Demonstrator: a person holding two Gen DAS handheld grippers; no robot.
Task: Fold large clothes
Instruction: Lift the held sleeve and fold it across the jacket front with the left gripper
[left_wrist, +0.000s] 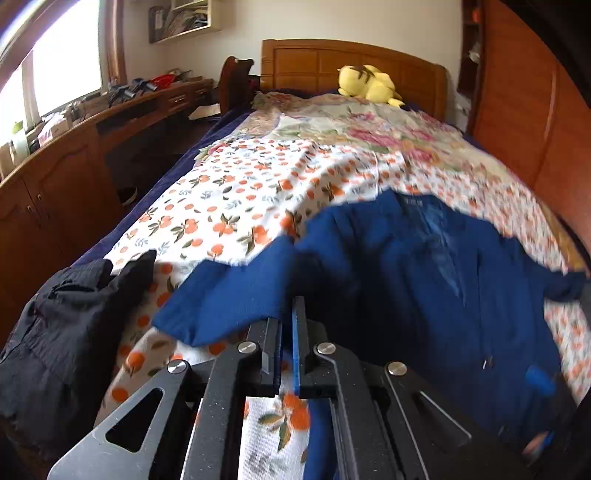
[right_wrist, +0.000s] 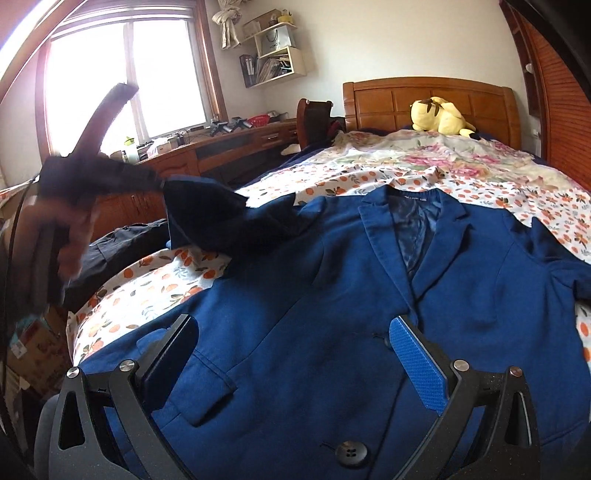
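Observation:
A dark blue suit jacket (right_wrist: 332, 277) lies face up on the orange-patterned bed sheet (right_wrist: 155, 280), collar toward the headboard. My left gripper (left_wrist: 288, 317) is shut on the cuff end of its left sleeve (left_wrist: 221, 295). In the right wrist view the left gripper (right_wrist: 159, 182) holds that sleeve (right_wrist: 221, 221) lifted above the bed, with a person's hand behind it. My right gripper (right_wrist: 295, 325) stands open low over the jacket's front, one finger near the pocket flap and the blue-padded finger (right_wrist: 417, 369) near the lapel's lower end. Nothing is between its fingers.
A black garment (left_wrist: 66, 325) lies crumpled at the bed's near left corner. A yellow plush toy (left_wrist: 369, 86) sits by the wooden headboard (left_wrist: 332, 59). A long wooden desk (left_wrist: 74, 147) runs along the left, a wardrobe (left_wrist: 535, 110) along the right. Cardboard boxes (right_wrist: 33, 350) stand beside the bed.

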